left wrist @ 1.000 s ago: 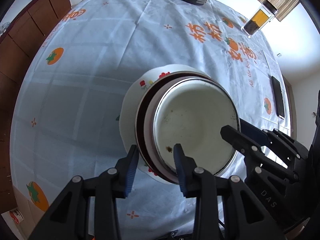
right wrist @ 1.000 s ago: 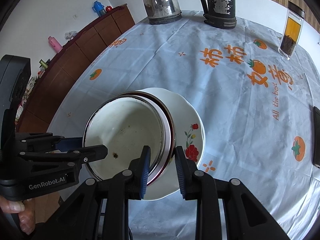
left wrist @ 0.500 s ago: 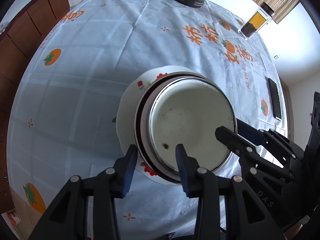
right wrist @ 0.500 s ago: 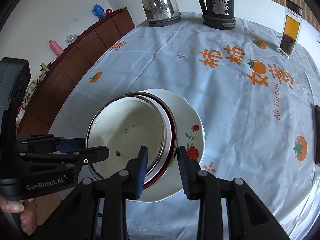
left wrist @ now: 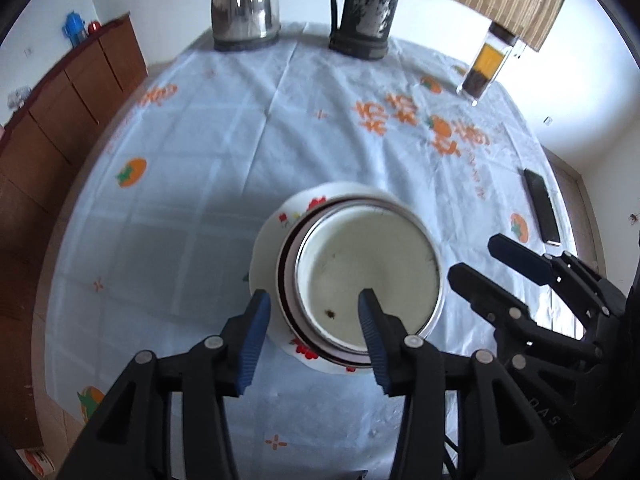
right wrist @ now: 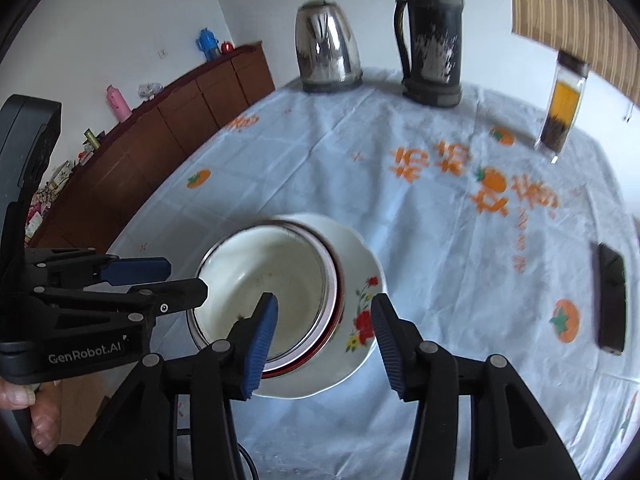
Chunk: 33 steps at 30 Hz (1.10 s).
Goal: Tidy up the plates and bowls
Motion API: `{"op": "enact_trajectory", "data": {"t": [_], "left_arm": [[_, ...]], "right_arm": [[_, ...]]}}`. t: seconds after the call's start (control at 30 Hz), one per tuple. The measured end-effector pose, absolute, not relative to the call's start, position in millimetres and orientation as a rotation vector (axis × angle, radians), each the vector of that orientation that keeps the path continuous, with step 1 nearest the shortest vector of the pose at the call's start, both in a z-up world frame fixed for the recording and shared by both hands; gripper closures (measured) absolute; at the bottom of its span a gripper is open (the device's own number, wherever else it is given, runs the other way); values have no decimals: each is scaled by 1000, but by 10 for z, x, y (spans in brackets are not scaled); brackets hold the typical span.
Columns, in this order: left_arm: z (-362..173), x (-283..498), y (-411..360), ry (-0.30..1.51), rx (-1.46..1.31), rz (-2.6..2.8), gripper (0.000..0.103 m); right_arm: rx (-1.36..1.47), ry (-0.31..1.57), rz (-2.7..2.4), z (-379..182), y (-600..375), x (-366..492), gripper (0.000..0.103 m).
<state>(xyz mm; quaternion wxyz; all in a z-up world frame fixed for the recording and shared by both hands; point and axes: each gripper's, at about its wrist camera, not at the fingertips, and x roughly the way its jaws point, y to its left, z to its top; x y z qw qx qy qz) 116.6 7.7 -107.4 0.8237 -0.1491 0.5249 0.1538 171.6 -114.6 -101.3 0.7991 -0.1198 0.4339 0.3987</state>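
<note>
Both tongs just released: left gripper point(left wrist: 312, 322) and right gripper point(right wrist: 324, 330) jaws spread, lifted off the white enamel bowl point(left wrist: 368, 280), now nested in the floral white plate point(right wrist: 360, 300) below them. Stacking looks done.

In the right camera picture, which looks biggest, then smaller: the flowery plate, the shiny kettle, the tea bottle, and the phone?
1. Flowery plate, clearly biggest.
2. Shiny kettle.
3. Phone and tea bottle look about alike.

The plate is nearest the camera, the kettle farthest, so real sizes may differ.

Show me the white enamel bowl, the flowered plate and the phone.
white enamel bowl point(left wrist: 368, 276), left wrist view, inner bottom.
flowered plate point(right wrist: 362, 280), right wrist view, bare right rim.
phone point(right wrist: 610, 300), right wrist view, screen middle.
</note>
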Motion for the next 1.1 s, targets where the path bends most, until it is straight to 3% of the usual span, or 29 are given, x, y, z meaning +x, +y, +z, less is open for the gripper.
{"op": "enact_trajectory", "data": {"t": [0.07, 0.17, 0.2, 1.1], "left_arm": [[-924, 1113, 26, 1045, -287, 329, 56], [-715, 1030, -46, 957, -246, 345, 37], [-661, 1006, -62, 932, -241, 348, 36], [-236, 749, -457, 780, -213, 326, 36]], "right_arm": [[-247, 859, 841, -887, -1215, 1660, 52], [-246, 696, 804, -620, -1373, 1531, 46], [-238, 655, 798, -536, -1426, 1488, 44], [-190, 534, 764, -155, -1916, 1164, 41]]}}
